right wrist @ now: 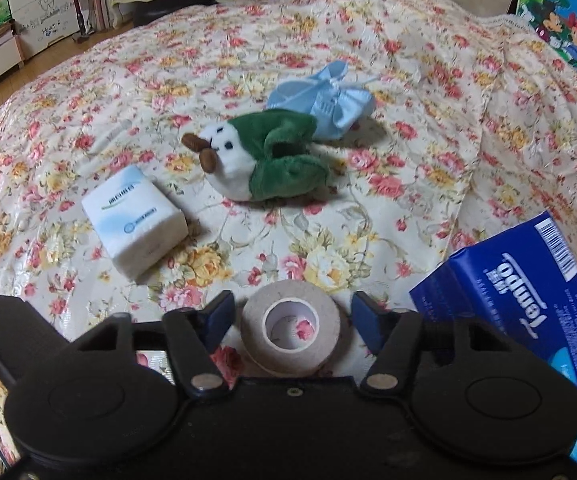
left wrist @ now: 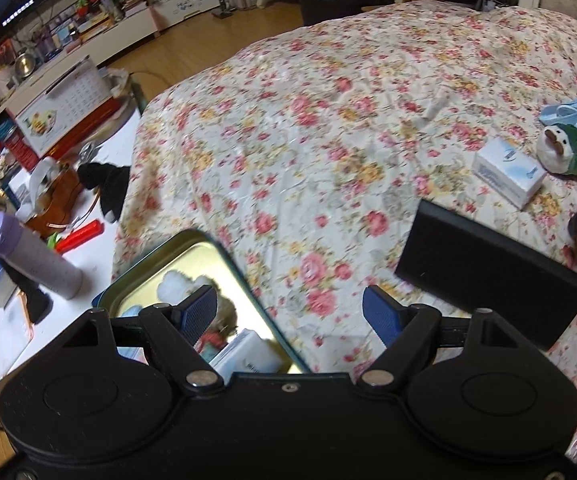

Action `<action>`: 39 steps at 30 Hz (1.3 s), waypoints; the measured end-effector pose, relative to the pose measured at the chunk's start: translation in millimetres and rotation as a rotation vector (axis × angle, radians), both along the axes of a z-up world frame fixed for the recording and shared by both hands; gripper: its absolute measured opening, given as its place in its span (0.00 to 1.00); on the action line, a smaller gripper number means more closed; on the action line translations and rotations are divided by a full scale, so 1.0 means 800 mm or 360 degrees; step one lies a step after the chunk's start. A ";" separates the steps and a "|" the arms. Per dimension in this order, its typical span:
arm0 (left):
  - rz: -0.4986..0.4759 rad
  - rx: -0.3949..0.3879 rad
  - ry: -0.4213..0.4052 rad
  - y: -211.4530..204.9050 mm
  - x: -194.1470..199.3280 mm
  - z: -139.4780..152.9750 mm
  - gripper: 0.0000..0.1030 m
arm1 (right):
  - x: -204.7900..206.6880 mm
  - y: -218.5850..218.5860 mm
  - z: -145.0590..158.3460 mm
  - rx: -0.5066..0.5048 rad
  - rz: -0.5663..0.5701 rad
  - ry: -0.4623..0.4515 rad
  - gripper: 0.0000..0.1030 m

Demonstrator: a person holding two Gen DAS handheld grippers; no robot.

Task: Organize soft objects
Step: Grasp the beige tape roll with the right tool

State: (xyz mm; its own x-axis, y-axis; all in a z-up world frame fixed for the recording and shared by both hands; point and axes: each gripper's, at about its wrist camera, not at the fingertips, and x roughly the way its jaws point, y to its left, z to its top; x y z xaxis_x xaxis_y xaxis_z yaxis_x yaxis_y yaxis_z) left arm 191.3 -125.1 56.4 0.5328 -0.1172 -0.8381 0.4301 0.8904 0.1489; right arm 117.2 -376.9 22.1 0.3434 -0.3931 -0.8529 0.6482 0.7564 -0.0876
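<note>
On the floral bedspread lie a white tissue pack (right wrist: 135, 221), a green and white plush toy (right wrist: 262, 157), a light blue baby shoe (right wrist: 322, 98), a beige tape roll (right wrist: 291, 324) and a blue Tempo tissue pack (right wrist: 528, 300). My right gripper (right wrist: 292, 322) is open, its jaws on either side of the tape roll without touching it. My left gripper (left wrist: 292, 312) is open and empty above the bed's near edge, beside an open tin box (left wrist: 192, 280) that holds soft items. The tissue pack (left wrist: 508, 174), plush toy (left wrist: 564, 150) and shoe (left wrist: 568, 114) show far right in the left wrist view.
A black flat lid-like object (left wrist: 488, 268) lies right of my left gripper. A cluttered white table (left wrist: 4, 320) with a purple bottle (left wrist: 36, 256) stands left of the bed. A TV shelf (left wrist: 88, 36) and wooden floor lie beyond.
</note>
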 end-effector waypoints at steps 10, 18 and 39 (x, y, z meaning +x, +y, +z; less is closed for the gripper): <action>-0.0109 0.0018 -0.0039 -0.053 0.005 0.010 0.74 | -0.007 -0.003 0.002 0.0002 0.0011 -0.0076 0.46; -0.0224 0.0003 -0.0100 -0.116 0.021 0.027 0.75 | -0.024 -0.015 0.016 0.0073 -0.0022 -0.0276 0.46; -0.0507 -0.0088 0.0067 -0.286 0.052 -0.002 0.79 | -0.030 -0.013 0.014 -0.0096 -0.0042 -0.0384 0.46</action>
State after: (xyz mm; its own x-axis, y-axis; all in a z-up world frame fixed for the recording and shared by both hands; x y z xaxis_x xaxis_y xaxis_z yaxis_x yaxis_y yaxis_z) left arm 232.7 -353.6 54.7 0.4270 -0.3184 -0.8464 0.6931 0.7163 0.0802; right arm 93.2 -387.3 33.7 0.5234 -0.4525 -0.7220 0.6753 0.7370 0.0276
